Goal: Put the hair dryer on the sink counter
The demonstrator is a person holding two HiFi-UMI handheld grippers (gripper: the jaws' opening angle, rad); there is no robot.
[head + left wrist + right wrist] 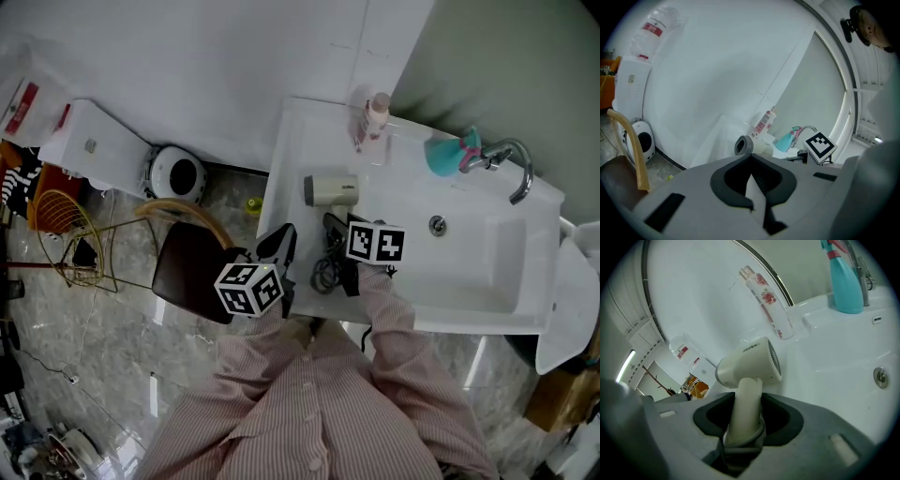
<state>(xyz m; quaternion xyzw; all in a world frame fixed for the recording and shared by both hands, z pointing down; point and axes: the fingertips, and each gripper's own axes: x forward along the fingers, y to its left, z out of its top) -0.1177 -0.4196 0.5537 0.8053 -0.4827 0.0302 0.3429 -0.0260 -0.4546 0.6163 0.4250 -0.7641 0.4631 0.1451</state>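
Right gripper view shows our right gripper (745,423) clamped on the pale handle of the hair dryer (750,364). Its barrel lies on, or just above, the sink counter (291,150), left of the basin (469,267).

We judge the step in hand is the release: settle the barrel flat, spread the jaws fully, draw straight back so the handle is not dragged, and keep the cord (326,270) out of the basin.

Our left gripper (752,180) hangs by the counter's front edge, jaws close together on nothing.

The counter is white and glossy, likely slippery. A bottle (378,112), a spray bottle (445,153) and a tap (514,164) stand at the back, with a chair (192,267) on the marbled floor (112,337).
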